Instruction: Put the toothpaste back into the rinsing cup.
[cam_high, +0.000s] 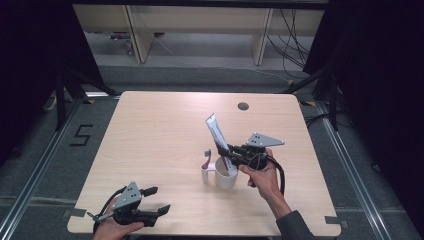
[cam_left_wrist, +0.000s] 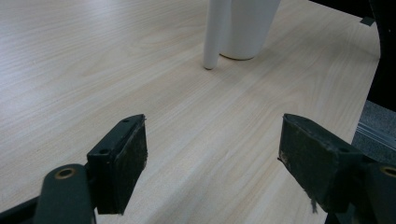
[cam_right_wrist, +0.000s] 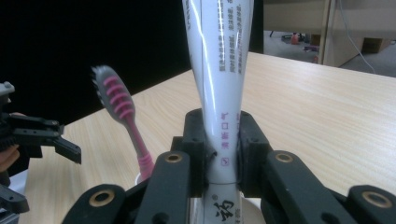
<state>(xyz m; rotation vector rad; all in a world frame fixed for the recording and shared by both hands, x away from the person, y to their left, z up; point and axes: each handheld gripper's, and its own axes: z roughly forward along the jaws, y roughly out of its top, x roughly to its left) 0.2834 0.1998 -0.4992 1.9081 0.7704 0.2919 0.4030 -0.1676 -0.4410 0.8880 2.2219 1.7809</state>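
- Toothpaste tube (cam_right_wrist: 219, 84) pinched upright by right gripper (cam_right_wrist: 222, 154), lower end inside white mug (cam_high: 225, 176) beside toothbrush (cam_right_wrist: 122, 112), likely for standing storage.
- Left gripper (cam_left_wrist: 212, 154) wide open, empty, resting near table (cam_high: 160, 140) edge, well apart.

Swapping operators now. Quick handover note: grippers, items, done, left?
Right gripper: shut on the white toothpaste tube, held upright with its lower end inside the white ceramic mug.
Left gripper: open, holding nothing, near the table's front edge.
Pink-and-grey toothbrush: already standing in the mug.
Light wooden table: mug sits centre-front.
Done: toothbrush in the mug, tube partly in.
Left: probably release the tube and withdraw.
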